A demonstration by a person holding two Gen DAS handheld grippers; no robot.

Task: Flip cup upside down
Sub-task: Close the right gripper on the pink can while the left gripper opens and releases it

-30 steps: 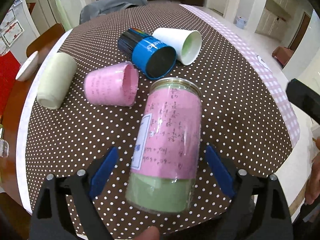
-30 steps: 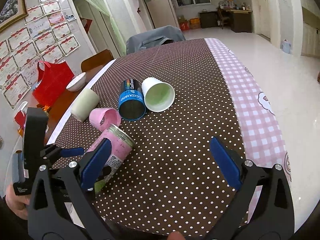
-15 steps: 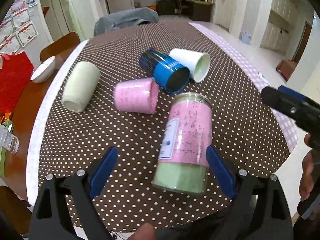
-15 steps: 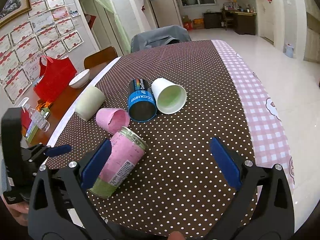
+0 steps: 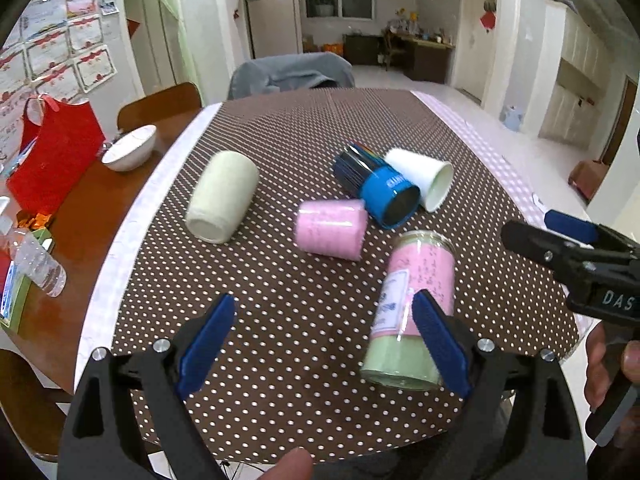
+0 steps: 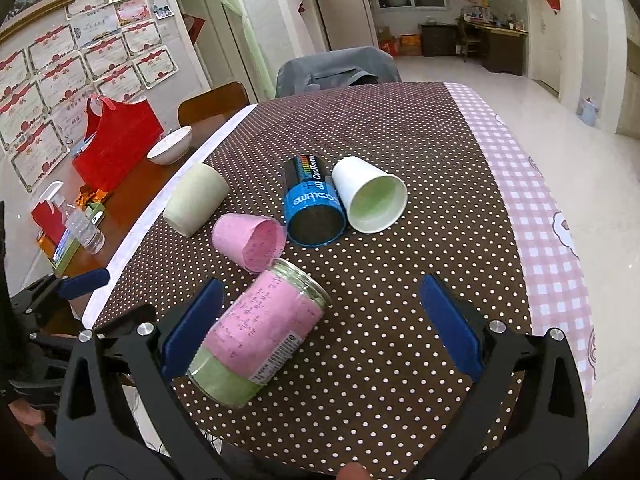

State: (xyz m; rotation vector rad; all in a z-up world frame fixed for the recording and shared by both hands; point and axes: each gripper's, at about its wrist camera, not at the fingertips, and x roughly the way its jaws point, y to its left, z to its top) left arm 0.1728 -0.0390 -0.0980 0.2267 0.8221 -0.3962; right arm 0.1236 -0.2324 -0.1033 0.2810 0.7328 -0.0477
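Jar of clear plastic with pink paper [image 6: 260, 334] lies on its side, mouth pointing far. Right gripper [image 6: 320, 328] is nearest, wide open; left gripper [image 5: 320, 344] is open too.

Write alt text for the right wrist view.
Five containers lie on their sides on a polka-dot tablecloth: clear jar nearest, then pink cup, pale green cup, blue can, white cup. The right gripper is open and empty above them.

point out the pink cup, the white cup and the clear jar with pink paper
pink cup [image 6: 240, 236], right wrist view, on its side wall
white cup [image 6: 352, 178], right wrist view, on its outer wall
clear jar [image 6: 268, 320], right wrist view, on the pink paper
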